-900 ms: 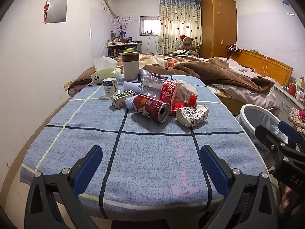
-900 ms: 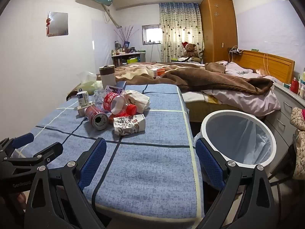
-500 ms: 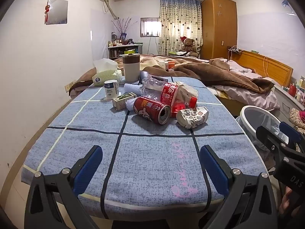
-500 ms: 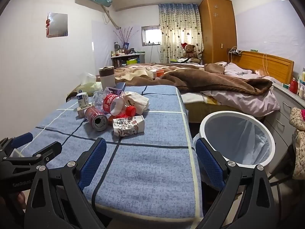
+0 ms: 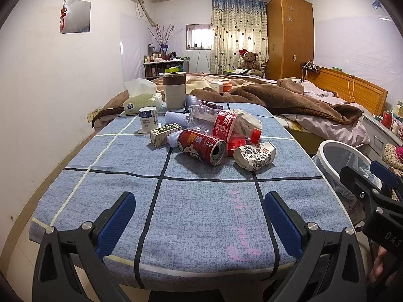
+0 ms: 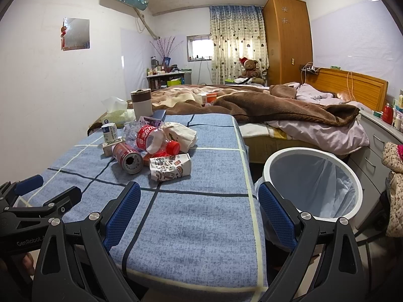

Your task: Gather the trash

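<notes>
A blue checked cloth (image 5: 126,166) is covering the table, and the trash is lying in a heap past its middle, well ahead of both grippers. Going from the left of the heap, a small white tub (image 5: 148,120) is standing upright, a little green and cream box (image 5: 165,134) is lying just beside it, a red can (image 5: 201,146) is resting on its side with its open end toward the camera, a clear bottle with a red label (image 5: 228,128) is lying behind the can and touching it, and a crumpled printed paper cup (image 5: 255,156) is sitting at the right end. The left gripper (image 5: 200,222) is hovering over the near edge of the cloth with its jaws spread wide and nothing between them. To its right the right gripper (image 6: 199,212) is hanging released as well, empty, over the table's right corner. A white bin (image 6: 312,152) with a clear liner is standing on the floor just beside the table's right side.
</notes>
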A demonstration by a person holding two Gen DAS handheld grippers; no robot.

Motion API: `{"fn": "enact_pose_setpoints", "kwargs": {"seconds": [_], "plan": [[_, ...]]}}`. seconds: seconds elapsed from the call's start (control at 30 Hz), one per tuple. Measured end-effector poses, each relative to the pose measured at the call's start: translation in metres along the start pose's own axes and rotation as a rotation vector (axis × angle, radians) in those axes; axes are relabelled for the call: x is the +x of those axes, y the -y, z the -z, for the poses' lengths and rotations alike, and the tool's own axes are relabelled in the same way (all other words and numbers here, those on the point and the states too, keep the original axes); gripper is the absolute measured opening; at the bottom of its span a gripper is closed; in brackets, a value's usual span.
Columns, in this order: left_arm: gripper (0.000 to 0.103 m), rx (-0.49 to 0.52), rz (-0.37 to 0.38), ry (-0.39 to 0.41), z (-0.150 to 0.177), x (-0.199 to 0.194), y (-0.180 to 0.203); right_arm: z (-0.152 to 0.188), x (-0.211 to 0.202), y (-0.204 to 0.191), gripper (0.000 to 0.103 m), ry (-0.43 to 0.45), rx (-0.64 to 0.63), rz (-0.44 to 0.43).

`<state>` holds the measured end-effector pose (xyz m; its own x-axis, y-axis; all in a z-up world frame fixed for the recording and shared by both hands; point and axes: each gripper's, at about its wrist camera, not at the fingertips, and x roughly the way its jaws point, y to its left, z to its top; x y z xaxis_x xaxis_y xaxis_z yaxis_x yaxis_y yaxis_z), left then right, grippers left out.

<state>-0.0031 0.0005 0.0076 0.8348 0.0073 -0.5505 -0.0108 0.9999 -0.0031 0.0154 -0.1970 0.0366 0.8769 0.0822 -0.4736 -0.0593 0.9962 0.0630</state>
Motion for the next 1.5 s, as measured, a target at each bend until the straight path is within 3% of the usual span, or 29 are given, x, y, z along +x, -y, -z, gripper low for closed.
{"fn": "enact_pose_setpoints", "kwargs": {"seconds": [1.5], "plan": [[0.103,-0.001,-0.005,0.019,-0.0021,-0.0056,-0.0037,-0.003,-0.004,0.0019,0.097,0.013,-0.005,0.002]]}}
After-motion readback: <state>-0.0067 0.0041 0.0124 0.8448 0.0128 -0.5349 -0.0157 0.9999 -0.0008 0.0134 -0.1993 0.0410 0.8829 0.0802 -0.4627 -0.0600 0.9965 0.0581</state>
